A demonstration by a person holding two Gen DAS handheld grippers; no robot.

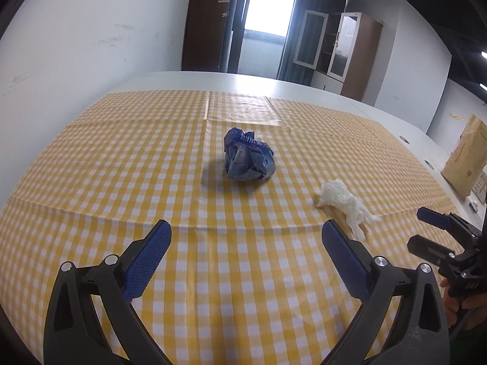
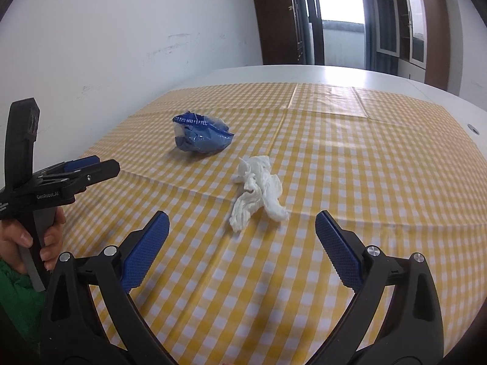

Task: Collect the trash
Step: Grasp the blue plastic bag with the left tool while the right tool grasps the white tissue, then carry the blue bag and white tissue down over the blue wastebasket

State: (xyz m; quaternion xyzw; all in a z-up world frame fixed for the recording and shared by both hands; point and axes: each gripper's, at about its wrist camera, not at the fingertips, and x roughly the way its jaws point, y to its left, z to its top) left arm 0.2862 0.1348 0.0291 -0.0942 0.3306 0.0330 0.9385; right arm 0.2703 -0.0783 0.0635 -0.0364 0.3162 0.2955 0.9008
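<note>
A crumpled blue plastic wrapper (image 1: pixel 248 158) lies near the middle of the yellow checked tablecloth (image 1: pixel 121 158). A crumpled white tissue (image 1: pixel 344 203) lies to its right. My left gripper (image 1: pixel 246 237) is open and empty, short of the wrapper and pointing at it. My right gripper (image 1: pixel 418 229) shows at the right edge, open. In the right wrist view the tissue (image 2: pixel 258 188) lies just ahead of my open, empty right gripper (image 2: pixel 242 225). The blue wrapper (image 2: pixel 202 135) sits farther back to the left. The left gripper (image 2: pixel 103 165) is at the left, held by a hand (image 2: pixel 18 240).
The tablecloth (image 2: pixel 365 167) covers a white table (image 1: pixel 304 88) that runs on beyond it. A brown paper bag (image 1: pixel 465 161) stands at the table's right side. A white wall is on the left; a doorway and cabinets are behind.
</note>
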